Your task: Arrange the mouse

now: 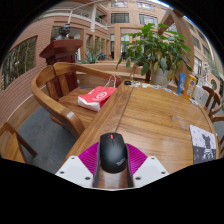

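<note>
The two-finger gripper with magenta pads [112, 168] is closed on the small black oval computer mouse [112, 152], with one pad pressing on each side of it. The mouse sits between the fingers, above the near end of the long brown wooden table [150, 115] (I cannot tell if it touches the wood). On the right part of the table lies a printed paper sheet [203, 142]. To the left, a red and white bag [96, 96] rests on a wooden bench [62, 92]. Beyond the table stands a green leafy plant [155, 48].
</note>
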